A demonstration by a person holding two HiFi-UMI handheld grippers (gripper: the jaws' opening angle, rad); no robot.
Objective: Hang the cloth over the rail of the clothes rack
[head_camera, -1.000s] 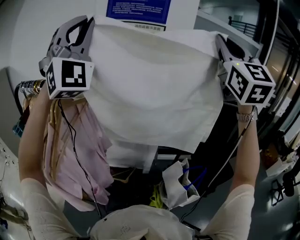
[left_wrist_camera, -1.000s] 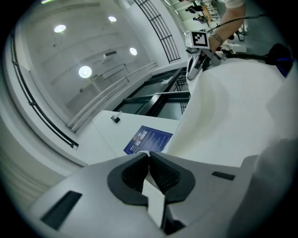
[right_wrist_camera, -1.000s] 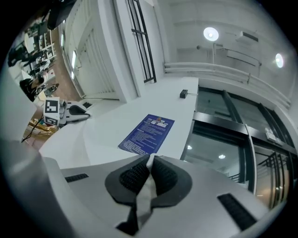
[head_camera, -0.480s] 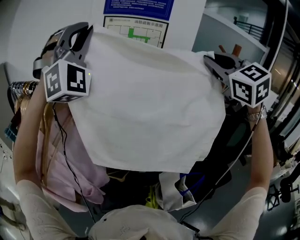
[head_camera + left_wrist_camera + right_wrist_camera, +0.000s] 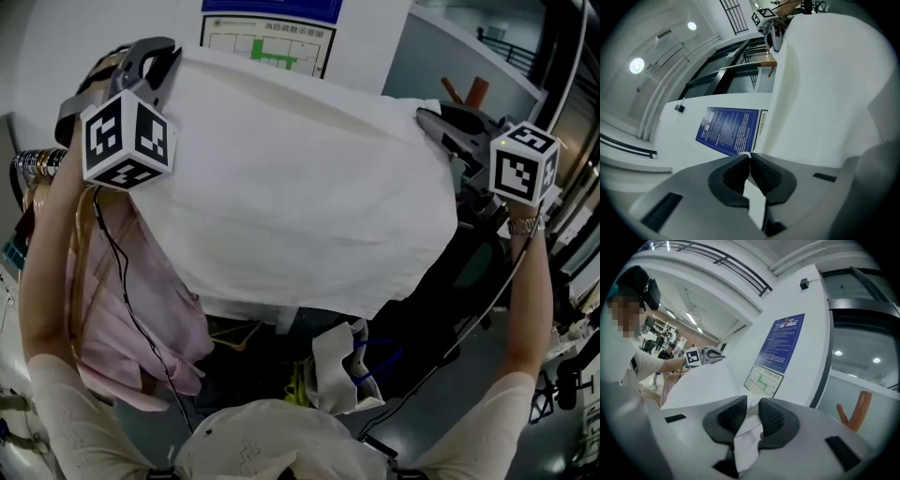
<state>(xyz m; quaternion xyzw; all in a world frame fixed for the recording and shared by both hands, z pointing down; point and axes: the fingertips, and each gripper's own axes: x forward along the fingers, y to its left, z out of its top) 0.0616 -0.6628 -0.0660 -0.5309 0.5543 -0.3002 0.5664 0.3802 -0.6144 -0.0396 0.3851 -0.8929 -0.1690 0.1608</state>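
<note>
A large white cloth (image 5: 300,187) hangs spread between my two grippers at chest height. My left gripper (image 5: 167,58) is shut on its upper left corner, and my right gripper (image 5: 427,114) is shut on the upper right corner. In the left gripper view the cloth (image 5: 825,93) runs away from the pinching jaws toward the right gripper (image 5: 771,33). A corner and a label of the cloth (image 5: 749,434) show between the jaws in the right gripper view. The rack's rail end with metal hanger hooks (image 5: 37,161) shows at the left, behind my left arm.
Pink garments (image 5: 122,309) hang on wooden hangers below the left gripper. A white bag (image 5: 337,361) lies on the floor under the cloth. Behind the cloth a wall carries a blue poster (image 5: 783,341). An orange object (image 5: 469,91) and dark frames stand at the right.
The cloth stays stretched between both shut grippers. The right gripper has shifted a little to the right, the left a little up and left. The wall poster sits lower in the head view.
</note>
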